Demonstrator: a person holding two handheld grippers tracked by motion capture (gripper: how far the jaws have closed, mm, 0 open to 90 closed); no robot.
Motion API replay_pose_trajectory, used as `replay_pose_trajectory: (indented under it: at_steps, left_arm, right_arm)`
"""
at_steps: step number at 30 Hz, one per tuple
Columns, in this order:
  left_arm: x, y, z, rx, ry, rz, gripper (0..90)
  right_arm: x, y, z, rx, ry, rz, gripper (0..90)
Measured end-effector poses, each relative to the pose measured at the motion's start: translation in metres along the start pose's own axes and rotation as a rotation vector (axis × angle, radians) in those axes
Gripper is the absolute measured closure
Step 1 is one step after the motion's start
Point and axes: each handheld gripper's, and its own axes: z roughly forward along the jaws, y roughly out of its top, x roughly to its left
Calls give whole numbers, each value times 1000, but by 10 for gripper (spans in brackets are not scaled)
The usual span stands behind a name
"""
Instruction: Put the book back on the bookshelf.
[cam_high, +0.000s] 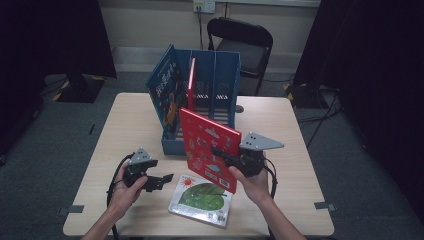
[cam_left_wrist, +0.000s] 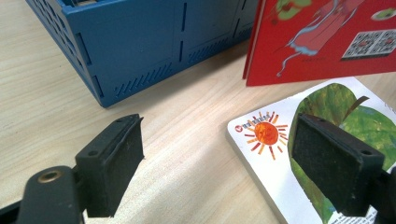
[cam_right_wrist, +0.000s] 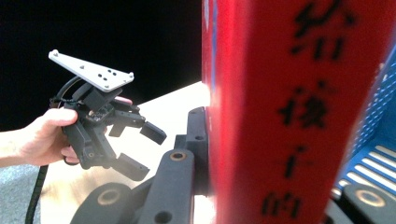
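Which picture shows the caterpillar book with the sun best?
The high view: the whole sun book lies flat on the table, beside the open left gripper. The left gripper view shows just its sun corner, close up.

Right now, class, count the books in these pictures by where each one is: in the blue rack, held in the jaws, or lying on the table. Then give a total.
Books standing in the blue rack: 2, a blue book and a thin red book
Books held in the right gripper: 1, a red picture book
Books lying flat on the table: 1, a leaf book
Total: 4
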Motion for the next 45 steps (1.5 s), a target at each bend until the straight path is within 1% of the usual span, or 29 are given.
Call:
replay_pose_trajectory:
  at_steps: [3, 6, 8, 10, 13, 15, 17, 26, 30, 33, 36, 38, 42, 45]
  left_arm:
    - [0, 0, -1, 1, 8, -2, 164]
    - [-1, 0, -3, -9, 10, -3, 164]
    - [0, 0, -3, -9, 13, -7, 164]
    - [0, 0, -3, -12, 12, -15, 164]
    - [2, 0, -3, -12, 12, -15, 164]
    - [4, 0, -3, -12, 16, -13, 164]
    - [4, 0, -4, -13, 15, -22, 164]
    - [4, 0, -3, -10, 13, -19, 164]
    - [4, 0, -3, -10, 11, -22, 164]
    - [4, -1, -3, -7, 13, -20, 164]
    - [3, -1, -2, -7, 11, -20, 164]
    - [3, -1, -3, -13, 0, -16, 164]
    - [3, -1, -3, -5, 8, -19, 163]
    - [3, 0, -3, -10, 7, -14, 163]
  right_arm:
    - [-1, 4, -2, -2, -4, -1, 802]
    - [-2, 10, -3, -4, -15, 6, 802]
    - [-3, 13, -3, 3, -20, 8, 802]
    - [-4, 17, -3, 3, -34, 7, 802]
    - [-6, 22, -4, 8, -44, 3, 802]
    - [-7, 27, -4, 3, -51, 2, 802]
    - [-8, 31, -5, -3, -56, 0, 802]
    - [-15, 49, -4, -27, -81, 0, 802]
    - [-19, 55, -2, -38, -100, 13, 802]
    - [-22, 58, 0, -38, -126, 12, 802]
    - [-26, 59, 4, -35, -139, 14, 802]
    - [-26, 59, 7, -33, -147, 15, 802]
    - [-27, 61, 13, -28, -166, 17, 802]
    - [-28, 64, 18, -26, -185, 19, 802]
